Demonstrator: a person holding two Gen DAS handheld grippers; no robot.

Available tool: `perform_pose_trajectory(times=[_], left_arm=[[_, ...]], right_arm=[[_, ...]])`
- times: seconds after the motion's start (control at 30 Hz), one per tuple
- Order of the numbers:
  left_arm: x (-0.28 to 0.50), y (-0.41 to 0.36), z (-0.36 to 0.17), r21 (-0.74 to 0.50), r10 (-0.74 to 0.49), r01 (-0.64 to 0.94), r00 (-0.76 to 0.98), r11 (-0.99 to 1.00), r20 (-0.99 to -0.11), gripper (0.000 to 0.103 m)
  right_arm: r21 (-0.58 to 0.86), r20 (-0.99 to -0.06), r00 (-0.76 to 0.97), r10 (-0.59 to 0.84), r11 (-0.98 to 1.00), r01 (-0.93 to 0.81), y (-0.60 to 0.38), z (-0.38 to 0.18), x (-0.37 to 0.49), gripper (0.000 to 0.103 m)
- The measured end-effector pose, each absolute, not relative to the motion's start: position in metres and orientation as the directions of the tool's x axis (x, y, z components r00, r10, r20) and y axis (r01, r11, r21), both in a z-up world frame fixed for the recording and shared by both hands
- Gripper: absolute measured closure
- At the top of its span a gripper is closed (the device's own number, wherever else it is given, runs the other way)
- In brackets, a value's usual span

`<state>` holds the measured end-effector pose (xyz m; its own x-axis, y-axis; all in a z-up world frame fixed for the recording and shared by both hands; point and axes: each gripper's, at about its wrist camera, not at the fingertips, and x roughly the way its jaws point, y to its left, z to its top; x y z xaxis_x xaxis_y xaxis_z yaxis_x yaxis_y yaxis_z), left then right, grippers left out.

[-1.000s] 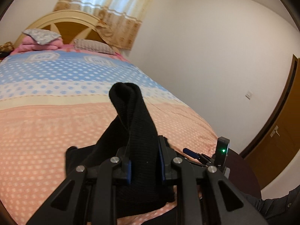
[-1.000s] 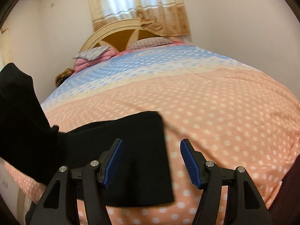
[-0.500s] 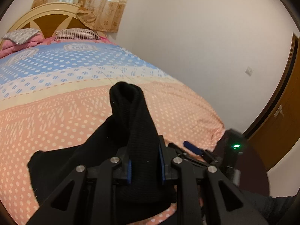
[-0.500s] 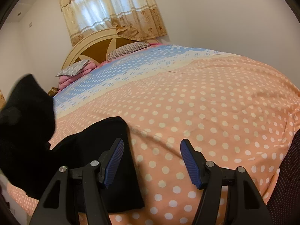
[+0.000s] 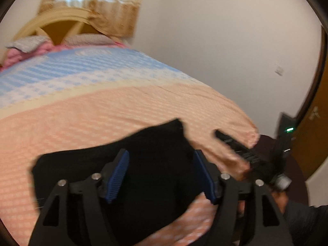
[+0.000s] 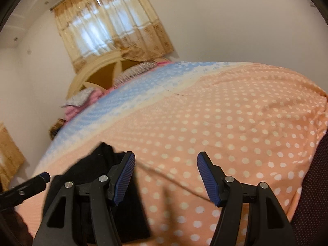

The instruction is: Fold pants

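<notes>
The black pants [image 5: 151, 164] lie folded in a flat pile on the near part of the bed. My left gripper [image 5: 162, 174] is open just above them, its blue pads [image 5: 117, 173] on either side of the cloth and holding nothing. My right gripper [image 6: 166, 176] is open and empty over the bedspread, to the right of the pants [image 6: 98, 164]. The right gripper's finger [image 5: 235, 145] shows at the right of the left wrist view, and the left gripper's finger [image 6: 30, 184] at the left of the right wrist view.
The bed has a peach polka-dot and blue bedspread [image 6: 235, 123]. Pillows and a pink blanket [image 5: 26, 47] lie by the headboard [image 6: 98, 75]. A curtained window [image 6: 110, 32] is behind it. A wooden door [image 5: 311, 123] is at the right.
My left gripper held a raised fold of the pants shut between its pads; it has opened and let go, and the pants now lie flat. Both views have swung.
</notes>
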<state>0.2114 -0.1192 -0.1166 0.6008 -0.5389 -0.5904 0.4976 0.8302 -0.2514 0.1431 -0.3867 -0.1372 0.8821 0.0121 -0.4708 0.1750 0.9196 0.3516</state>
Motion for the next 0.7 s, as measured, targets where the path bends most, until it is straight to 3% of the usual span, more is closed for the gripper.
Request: perform_pose_trajectory(times=[0.1,0.23,0.43,0.7], left_arm=[[0.204,-0.083,-0.126,-0.194,-0.447,0.421,0.667,0.886,-0.595,0.026],[0.205,-0.052,-0.147,-0.141,-0.336,0.322,0.703,0.936,-0.626,0.018],[0.206,-0.040,-0.179,-0.117,-0.275,0.269,0.684,0.956,-0.676,0.011],[0.198,-0.025,-0.195,-0.178,-0.289,0.231,0.674,0.957,-0.679,0.005]], right_arm=[[0.335,-0.423,0.900,0.102,0.941,0.050,-0.366,-0.123,0.134,0.039],[0.268,-0.492,0.850,0.189,0.962,-0.059,-0.331,-0.122,0.134,0.039],[0.205,-0.678,0.726,0.118,0.978,0.032,-0.337,-0.161,0.152,0.040],[0.208,-0.692,0.711,0.124,0.977,0.033,-0.356,-0.170,0.160,0.039]])
